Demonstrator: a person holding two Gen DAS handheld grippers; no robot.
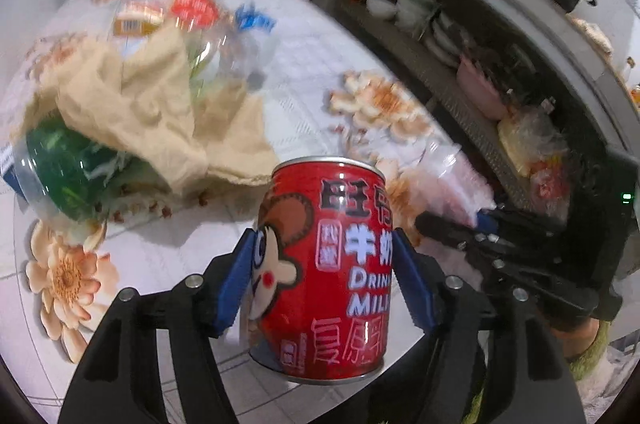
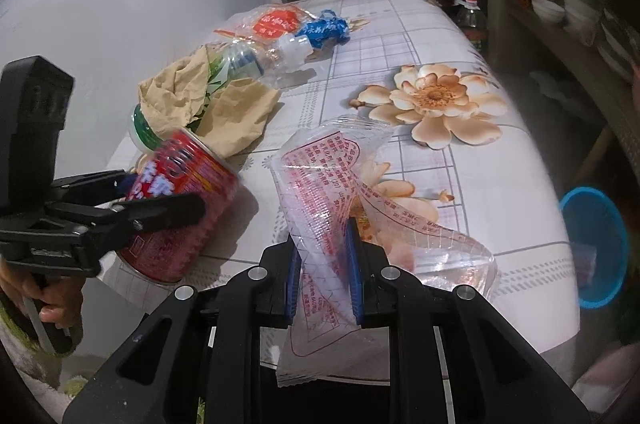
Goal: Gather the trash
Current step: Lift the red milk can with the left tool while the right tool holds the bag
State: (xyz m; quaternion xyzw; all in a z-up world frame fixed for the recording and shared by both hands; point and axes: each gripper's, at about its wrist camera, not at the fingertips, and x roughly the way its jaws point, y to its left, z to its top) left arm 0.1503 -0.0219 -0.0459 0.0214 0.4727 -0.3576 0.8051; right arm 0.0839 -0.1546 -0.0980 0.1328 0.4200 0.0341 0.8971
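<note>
Both claws loaded, bin still a reach away

The red milk can is held off the flowered tablecloth by the left gripper, jaws set wide with a blue pad pressed on each side. The clear printed wrapper is pinched in the nearly closed right gripper, most of it flopping loose above and below. More trash is left piled near the wall: a crumpled tan paper, a green bottle and a clear bottle. The blue bin is seen past the table edge. Honestly the can looks like the risk: it's smooth and only gripped at mid-body, so it could be tipped or slid out on a quick swing. The wrapper could be snagged or missed at the bin, since so little of it is actually clamped.
</note>
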